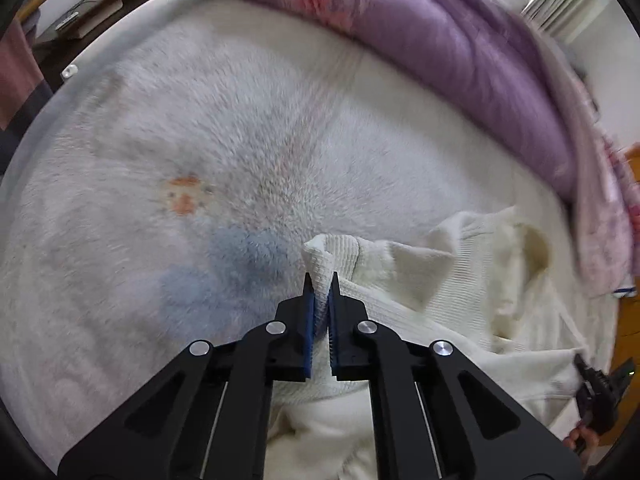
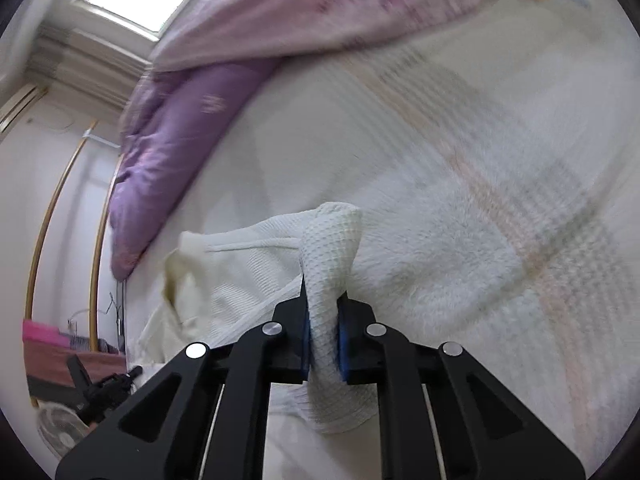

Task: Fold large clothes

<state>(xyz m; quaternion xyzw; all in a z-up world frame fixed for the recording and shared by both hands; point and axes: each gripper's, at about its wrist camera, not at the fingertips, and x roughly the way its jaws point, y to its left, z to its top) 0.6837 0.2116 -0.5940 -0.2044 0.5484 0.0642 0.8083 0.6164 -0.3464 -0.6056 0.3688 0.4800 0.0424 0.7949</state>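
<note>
Garment: a cream waffle-knit top [image 1: 448, 280], lying rumpled on the bed at the near edge, partly lifted; its collar opening [image 1: 524, 248] gapes toward the purple quilt.
Left gripper [image 1: 321, 286]: jaws nearly closed, pinching a bunched corner of the knit between the blue pads [image 1: 308, 320]; a short tuft of cloth stands up past the tips.
Right gripper [image 2: 323, 292]: jaws drawn in on a thicker roll of the same knit, which bulges above and hangs below the pads [image 2: 306, 338].
Surface: a fluffy white blanket [image 1: 200, 128] with faint pastel checks and a small orange motif [image 1: 184, 196] covers the bed.
Surroundings: a purple quilt [image 1: 460, 52] heaped along the far side, just beyond the garment; a pink floral cover [image 2: 320, 4] lies over it in the right wrist view.
Step in hand (judged): the top is held at two points, likely to be spread or carried over for a fold.
Risk, slip: the left hold is on a thin edge; a sharp pull could draw the knit out of the pads.
Risk, uneven fold: both holds are on bunched cloth, not flat corners, so the fold line may come out crooked.
Risk, drag: the plush blanket may cling to the knit and pull it askew.
Risk, snag: the loose collar could catch on the quilt edge.
</note>
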